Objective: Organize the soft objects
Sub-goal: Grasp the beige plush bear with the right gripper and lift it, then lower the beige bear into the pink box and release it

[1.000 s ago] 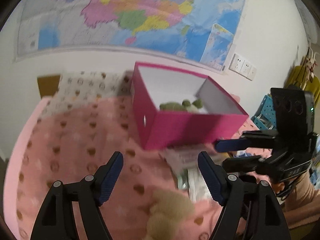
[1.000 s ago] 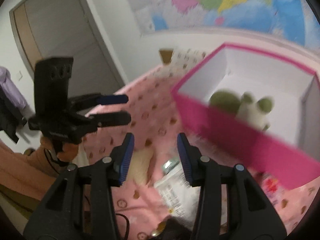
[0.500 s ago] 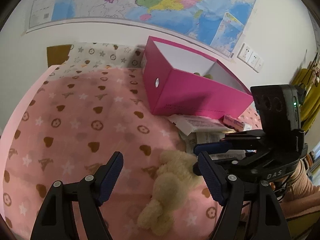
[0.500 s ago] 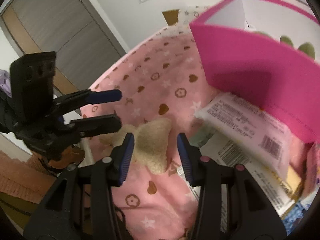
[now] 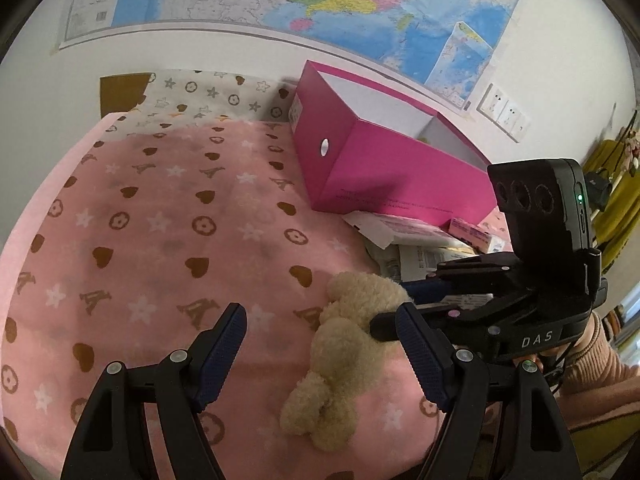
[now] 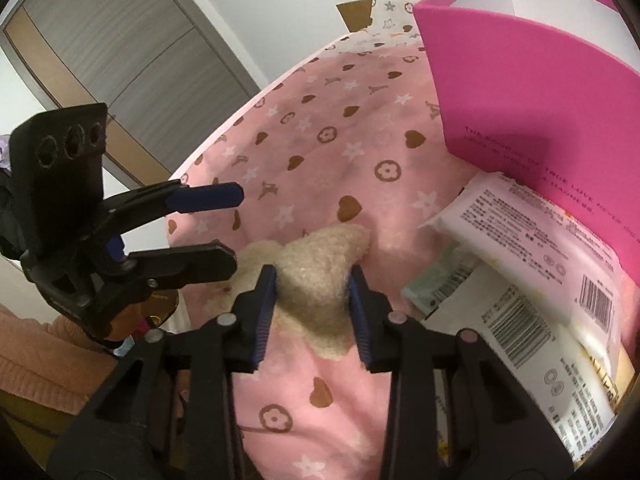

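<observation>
A beige plush toy lies on the pink patterned bedcover, near its front edge. It also shows in the right wrist view. My right gripper has its two fingers around one end of the plush, pads touching its sides. In the left wrist view the right gripper comes in from the right. My left gripper is open and empty, just above the plush; it also shows in the right wrist view. A pink box stands open at the back.
Flat packets and printed paper packs lie in front of the pink box. A map hangs on the wall. A door is at the left. The bed edge runs near the left gripper.
Both grippers dropped from box height toward the plush. My right gripper moved forward onto the plush and its fingers closed in on it. The left gripper stayed open.
</observation>
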{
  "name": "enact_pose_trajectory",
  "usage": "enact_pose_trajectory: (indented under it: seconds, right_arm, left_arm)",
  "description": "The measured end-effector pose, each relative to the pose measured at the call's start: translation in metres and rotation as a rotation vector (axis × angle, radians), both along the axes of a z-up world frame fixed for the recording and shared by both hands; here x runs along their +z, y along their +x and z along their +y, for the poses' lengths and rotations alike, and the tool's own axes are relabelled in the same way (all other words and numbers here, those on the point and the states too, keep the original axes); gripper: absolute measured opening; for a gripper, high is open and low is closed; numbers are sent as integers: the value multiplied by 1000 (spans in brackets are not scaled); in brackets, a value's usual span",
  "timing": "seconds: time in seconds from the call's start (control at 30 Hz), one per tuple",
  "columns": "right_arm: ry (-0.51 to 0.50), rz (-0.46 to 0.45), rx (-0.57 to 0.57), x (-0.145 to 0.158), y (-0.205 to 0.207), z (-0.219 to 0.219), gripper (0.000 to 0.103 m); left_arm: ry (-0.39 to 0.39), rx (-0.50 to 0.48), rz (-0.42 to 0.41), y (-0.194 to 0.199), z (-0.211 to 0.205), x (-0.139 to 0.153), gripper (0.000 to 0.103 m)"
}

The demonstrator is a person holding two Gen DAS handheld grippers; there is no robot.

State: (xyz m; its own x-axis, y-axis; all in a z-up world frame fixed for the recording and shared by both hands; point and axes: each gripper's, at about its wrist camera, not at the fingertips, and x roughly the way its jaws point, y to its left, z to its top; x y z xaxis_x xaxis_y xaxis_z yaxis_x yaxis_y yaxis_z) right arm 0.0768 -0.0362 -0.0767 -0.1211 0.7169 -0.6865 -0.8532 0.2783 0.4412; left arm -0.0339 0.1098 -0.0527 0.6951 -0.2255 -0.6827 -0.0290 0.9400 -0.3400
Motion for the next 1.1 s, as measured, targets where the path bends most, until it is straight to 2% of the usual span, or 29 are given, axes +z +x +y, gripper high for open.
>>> enact_pose_trajectory:
  seconds: [0.13,0.57,0.63,0.73,0.8,1.1]
  right_arm:
    - [32,-12,-19,8,-1,-8,35]
    - [189,-56,-195,50,11,-67,35]
    - [208,-69,-217,56,12,-73,35]
    - [231,-87,-246,66,14,-82,35]
    - [245,-95,-263,72,18,-87,35]
    - [290,-147,-349,103,53,-99,35]
  left_arm:
    - [-2,-32,-12,-1,-6,3,79]
    - [-8,-170,-62,19,-44,17,78]
    - [-19,-178,-68,27,-47,19,75]
    - [-31,-194,-96,37,-51,28,62]
    - [-6,-215,-119,43,-56,36,53]
    - [77,-242,-186,90,-65,76,52]
